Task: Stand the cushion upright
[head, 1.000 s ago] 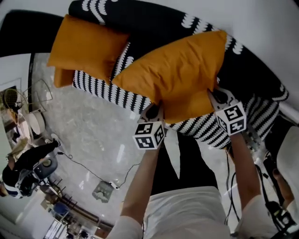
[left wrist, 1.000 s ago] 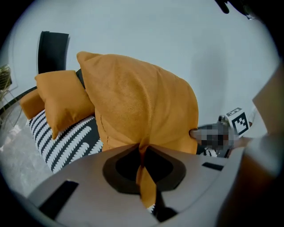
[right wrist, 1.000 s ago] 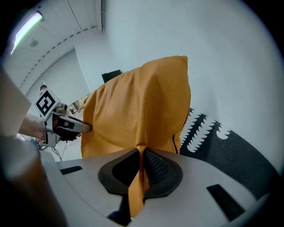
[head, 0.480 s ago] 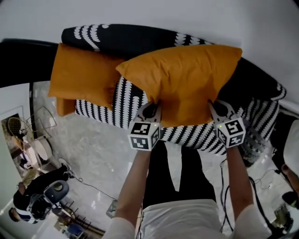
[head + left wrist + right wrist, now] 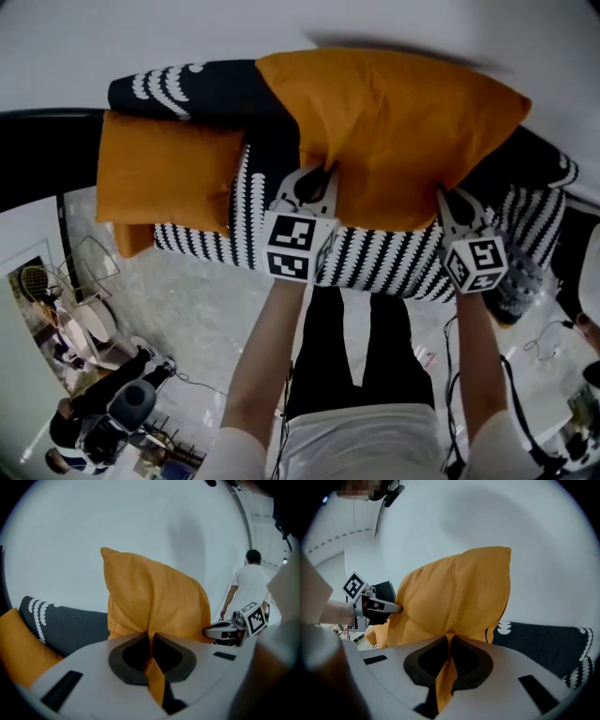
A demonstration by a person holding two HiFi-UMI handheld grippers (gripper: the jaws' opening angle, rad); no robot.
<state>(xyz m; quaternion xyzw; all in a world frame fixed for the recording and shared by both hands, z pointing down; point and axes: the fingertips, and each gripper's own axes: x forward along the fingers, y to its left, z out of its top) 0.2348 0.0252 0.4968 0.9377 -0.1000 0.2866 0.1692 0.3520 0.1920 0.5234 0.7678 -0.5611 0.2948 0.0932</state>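
Left gripper point(image 5: 317, 178) and right gripper point(image 5: 452, 199) each clamp the orange cushion's point(image 5: 394, 122) near edge. The cushion extends beyond the fingers, long axis running across between them.

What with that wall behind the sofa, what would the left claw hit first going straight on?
The left claw meets the orange cushion it grips; behind that, probably the white wall, depth unclear.

Looks like a living-room set staged inside a lab or studio: patterned black-and-white sofa point(image 5: 394, 267), an orange cushion point(image 5: 403, 131) and a matching second cushion point(image 5: 164, 178), bare white wall point(image 5: 112, 37), glossy marbled floor point(image 5: 187, 291). Lower left, a person point(image 5: 103, 422) sits among clutter and equipment.
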